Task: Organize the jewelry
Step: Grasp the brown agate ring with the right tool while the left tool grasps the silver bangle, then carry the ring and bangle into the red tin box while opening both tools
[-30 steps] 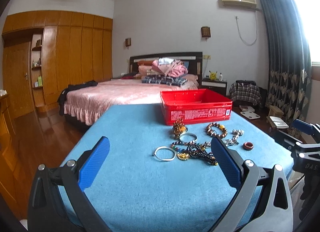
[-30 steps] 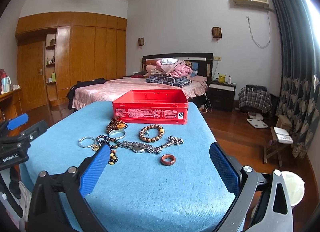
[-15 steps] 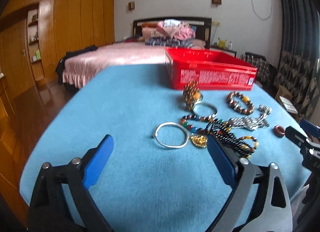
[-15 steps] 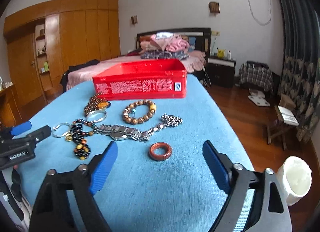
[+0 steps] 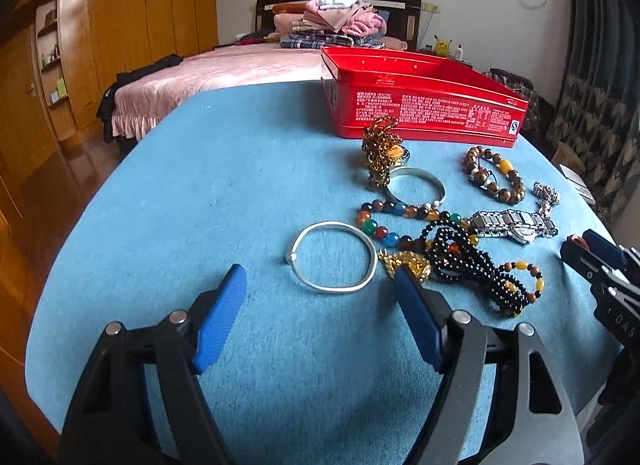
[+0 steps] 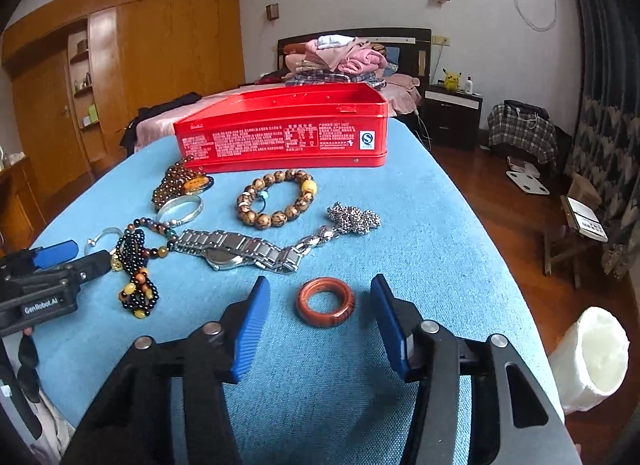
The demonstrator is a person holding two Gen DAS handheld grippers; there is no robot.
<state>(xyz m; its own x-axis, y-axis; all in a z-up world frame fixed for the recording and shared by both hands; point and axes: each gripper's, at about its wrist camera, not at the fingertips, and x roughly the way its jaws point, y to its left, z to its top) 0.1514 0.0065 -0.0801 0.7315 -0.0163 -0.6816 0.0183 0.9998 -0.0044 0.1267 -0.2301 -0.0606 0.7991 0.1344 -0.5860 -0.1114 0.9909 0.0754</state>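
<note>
Fig. Both tongs lowered toward the jewelry on the blue table; a sec ago they sat higher and fully spread, w/ the pieces far ahead. Right gripper: jaws closing, reddish-brown ring now between them, pads not yet touching it. Left gripper: jaws closing but wide apart, thin silver bangle just ahead of the tips, nothing pinched. Reading: two pick-ups are starting, probably bound for the open red tin at the far side of the table.

Nearby: steel watch just beyond the ring; wooden bead bracelet; silver chain; black bead strand and gold pendant touching the bangle's right edge, next to the left gripper's right pad. Snag risk there. Path to the ring is clear.
</note>
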